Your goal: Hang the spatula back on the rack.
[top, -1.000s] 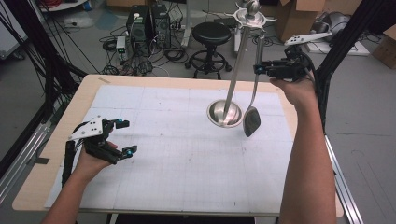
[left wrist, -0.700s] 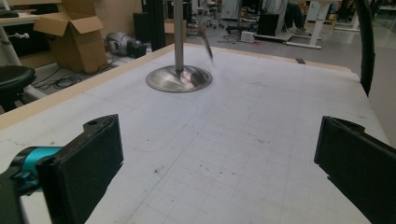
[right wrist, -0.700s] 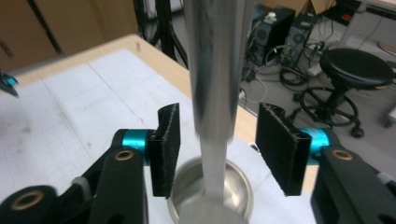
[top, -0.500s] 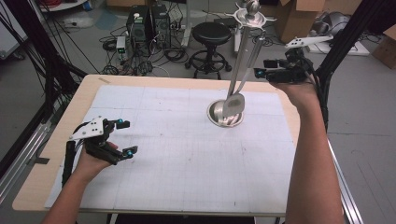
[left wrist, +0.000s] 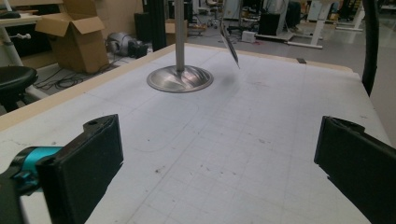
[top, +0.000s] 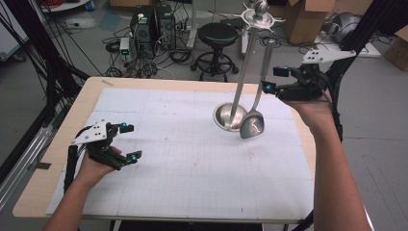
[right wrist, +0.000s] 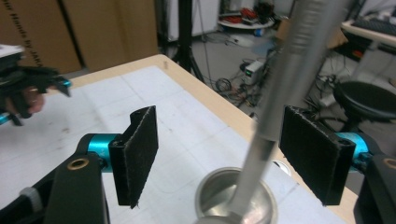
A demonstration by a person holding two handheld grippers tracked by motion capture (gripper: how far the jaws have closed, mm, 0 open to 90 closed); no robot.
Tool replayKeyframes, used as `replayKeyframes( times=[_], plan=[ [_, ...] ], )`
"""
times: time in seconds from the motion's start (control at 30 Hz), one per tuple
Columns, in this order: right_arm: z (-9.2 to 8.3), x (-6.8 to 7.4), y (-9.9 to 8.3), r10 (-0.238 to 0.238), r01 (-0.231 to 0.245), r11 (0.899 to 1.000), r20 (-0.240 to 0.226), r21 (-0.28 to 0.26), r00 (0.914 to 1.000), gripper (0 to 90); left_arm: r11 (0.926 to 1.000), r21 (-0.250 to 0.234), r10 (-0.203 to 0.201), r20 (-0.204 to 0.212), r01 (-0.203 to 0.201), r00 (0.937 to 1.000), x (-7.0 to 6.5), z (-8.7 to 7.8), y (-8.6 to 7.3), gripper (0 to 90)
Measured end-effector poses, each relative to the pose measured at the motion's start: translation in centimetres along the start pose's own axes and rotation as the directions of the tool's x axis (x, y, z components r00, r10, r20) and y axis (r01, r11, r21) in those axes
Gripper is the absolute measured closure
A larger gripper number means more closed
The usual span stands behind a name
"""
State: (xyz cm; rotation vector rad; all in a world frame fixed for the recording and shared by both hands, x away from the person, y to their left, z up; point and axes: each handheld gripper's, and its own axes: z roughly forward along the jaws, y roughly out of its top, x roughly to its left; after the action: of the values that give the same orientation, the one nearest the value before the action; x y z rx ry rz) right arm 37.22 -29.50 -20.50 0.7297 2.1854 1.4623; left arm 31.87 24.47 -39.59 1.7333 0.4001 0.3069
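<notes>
Right gripper view — ladle (right wrist: 280, 102) blurred, bowl cut off, right gripper (right wrist: 219, 154) just opened, left gripper (top: 129, 142) apart.

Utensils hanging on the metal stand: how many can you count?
1: a ladle hangs at the stand's right, beside its round base; the pole may hide others.

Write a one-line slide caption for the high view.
Right claw, jaws just opened, beside a ladle hanging from the metal stand; left claw open above the table.
</notes>
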Motion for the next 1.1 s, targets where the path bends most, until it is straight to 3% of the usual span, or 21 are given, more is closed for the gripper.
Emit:
replayKeyframes(
  times=[0.1,0.4,1.1],
  plan=[
    [-0.3,1.2,-0.5,-0.028,0.028,1.0,-0.021,-0.005,0.9994,28.8,1.0,-0.001,0.0,0.001,0.0,1.0,0.0,0.0,0.0,1.7],
    [-0.5,3.4,-2.4,-0.046,0.046,0.999,-0.078,-0.002,0.9959,30.1,1.0,0.001,-0.001,-0.003,0.001,1.0,0.0,0.0,0.0,1.7],
    [1.1,6.2,-8.0,0.026,-0.022,0.999,-0.093,0.044,0.9954,21.5,0.9999,0.012,-0.003,-0.002,0.003,1.0,-0.1,0.1,-0.1,1.7]
  ],
)
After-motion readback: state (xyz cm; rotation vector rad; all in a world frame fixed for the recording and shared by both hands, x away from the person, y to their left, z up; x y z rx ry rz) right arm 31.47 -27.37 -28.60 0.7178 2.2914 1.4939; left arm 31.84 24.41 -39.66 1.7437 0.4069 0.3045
